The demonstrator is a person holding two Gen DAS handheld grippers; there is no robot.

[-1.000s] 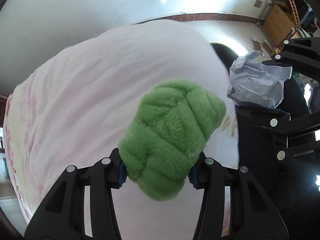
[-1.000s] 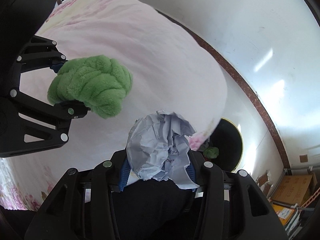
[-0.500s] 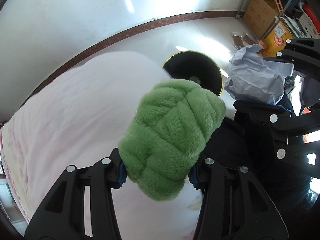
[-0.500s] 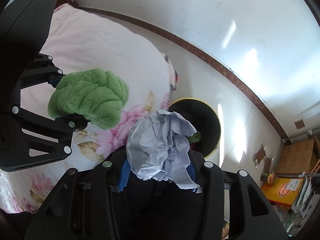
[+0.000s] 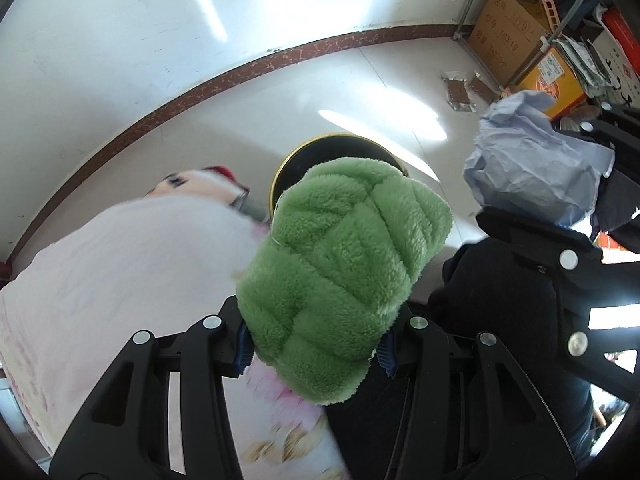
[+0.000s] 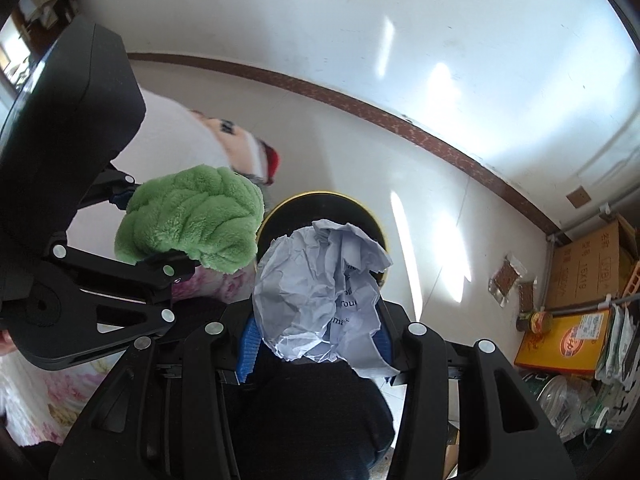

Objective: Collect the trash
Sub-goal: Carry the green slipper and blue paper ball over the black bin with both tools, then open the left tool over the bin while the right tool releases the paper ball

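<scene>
Green fuzzy cloth (image 5: 344, 272) is clamped in my left tool (image 5: 316, 350), crumpled paper (image 6: 324, 292) in my right tool (image 6: 316, 340), both up over the black bin (image 6: 360, 208) on the floor.

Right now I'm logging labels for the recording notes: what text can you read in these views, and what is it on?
"16X19": brown cardboard box by the wall; the characters above it are too blurred.
"rou" and "mes": partial print on the crumpled paper in the right gripper.
Orange box: label unreadable.
</scene>
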